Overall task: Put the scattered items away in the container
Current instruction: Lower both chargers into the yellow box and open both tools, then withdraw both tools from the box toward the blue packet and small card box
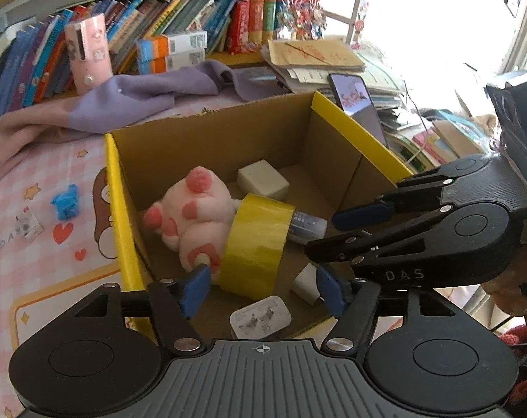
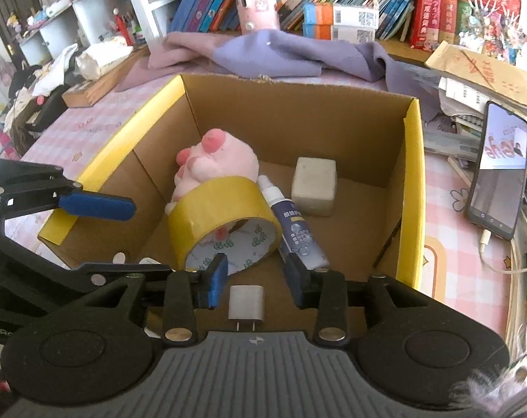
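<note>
The left hand-held gripper (image 1: 261, 289) hangs open and empty over the box (image 1: 120, 209); tape (image 1: 256, 244) lies just beyond its fingers, a charger (image 1: 260, 320) below. The right hand-held gripper (image 2: 256, 277), likewise open, seems to hover above a second charger (image 2: 246, 303), not touching.

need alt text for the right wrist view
The open right gripper hovers over a cardboard box holding a pink plush, yellow tape roll, spray bottle, white block and white charger. The left gripper enters from the left.
</note>
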Available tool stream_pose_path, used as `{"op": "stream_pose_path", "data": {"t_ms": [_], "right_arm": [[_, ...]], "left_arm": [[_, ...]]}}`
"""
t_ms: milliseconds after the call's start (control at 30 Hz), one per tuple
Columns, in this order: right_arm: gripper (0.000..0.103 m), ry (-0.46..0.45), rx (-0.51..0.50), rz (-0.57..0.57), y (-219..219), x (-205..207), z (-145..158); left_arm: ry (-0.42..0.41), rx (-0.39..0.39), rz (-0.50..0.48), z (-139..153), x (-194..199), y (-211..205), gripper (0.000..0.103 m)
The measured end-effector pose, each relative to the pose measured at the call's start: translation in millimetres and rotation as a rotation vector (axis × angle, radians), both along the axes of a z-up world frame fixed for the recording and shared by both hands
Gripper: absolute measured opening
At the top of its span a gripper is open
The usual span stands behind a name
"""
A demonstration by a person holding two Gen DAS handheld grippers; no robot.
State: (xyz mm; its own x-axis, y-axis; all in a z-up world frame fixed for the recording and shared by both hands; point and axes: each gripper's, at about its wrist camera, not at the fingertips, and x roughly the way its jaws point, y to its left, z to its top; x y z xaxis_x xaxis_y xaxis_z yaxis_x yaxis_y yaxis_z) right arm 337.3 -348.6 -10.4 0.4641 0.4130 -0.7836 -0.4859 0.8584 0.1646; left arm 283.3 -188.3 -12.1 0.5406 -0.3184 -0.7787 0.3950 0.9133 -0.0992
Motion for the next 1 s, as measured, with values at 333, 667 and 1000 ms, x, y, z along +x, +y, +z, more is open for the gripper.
{"op": "stream_pose_path", "data": {"t_ms": [333,667,1000], "right_arm": [[0.046,-0.091,0.004,-0.117,-2.0,-28.9,19.5],[0.048,-0.195,-0.009,-0.268,-1.3,-79.2,40.1],[0.052,-0.25,-0.04,-0.392,20.2,-145.6,49.9]], "left_arm": [[-0.08,-0.003,0.034,13.9,-23.4,10.6,0.089],[-0.167,-0.017,0.04,24.7,-64.4,33.7,0.098],[-0.197,-0.091,-0.008,29.0,-105.4,69.1,0.099]]}}
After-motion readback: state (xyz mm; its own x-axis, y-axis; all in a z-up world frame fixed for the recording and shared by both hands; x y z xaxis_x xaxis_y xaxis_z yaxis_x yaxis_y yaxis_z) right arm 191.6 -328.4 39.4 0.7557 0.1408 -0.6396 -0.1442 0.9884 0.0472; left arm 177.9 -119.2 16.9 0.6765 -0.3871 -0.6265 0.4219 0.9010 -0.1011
